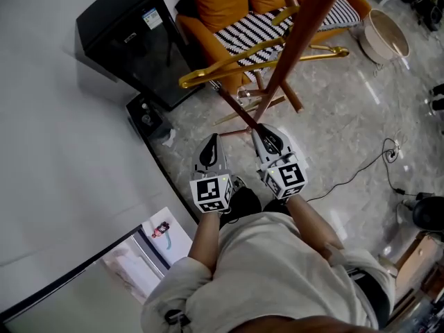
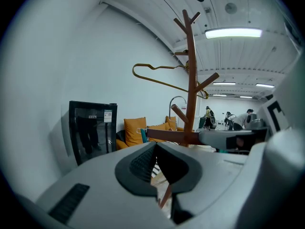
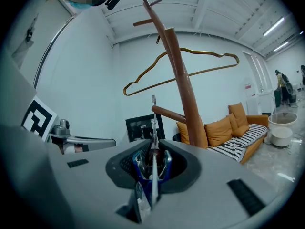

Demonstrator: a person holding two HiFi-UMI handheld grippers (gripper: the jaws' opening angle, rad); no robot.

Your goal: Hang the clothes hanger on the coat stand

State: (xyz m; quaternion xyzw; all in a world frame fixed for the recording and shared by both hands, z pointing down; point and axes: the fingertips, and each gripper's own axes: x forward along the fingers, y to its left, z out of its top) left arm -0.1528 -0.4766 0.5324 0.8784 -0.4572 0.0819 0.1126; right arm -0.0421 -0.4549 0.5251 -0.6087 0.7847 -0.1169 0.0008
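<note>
Grey right fingers (image 3: 183, 168) clamp thin rod (image 3: 152, 128); left fingers (image 2: 136, 168) together, empty.

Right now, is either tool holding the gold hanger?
No: the hanger hangs on a branch of the stand, with nothing gripping it.
</note>
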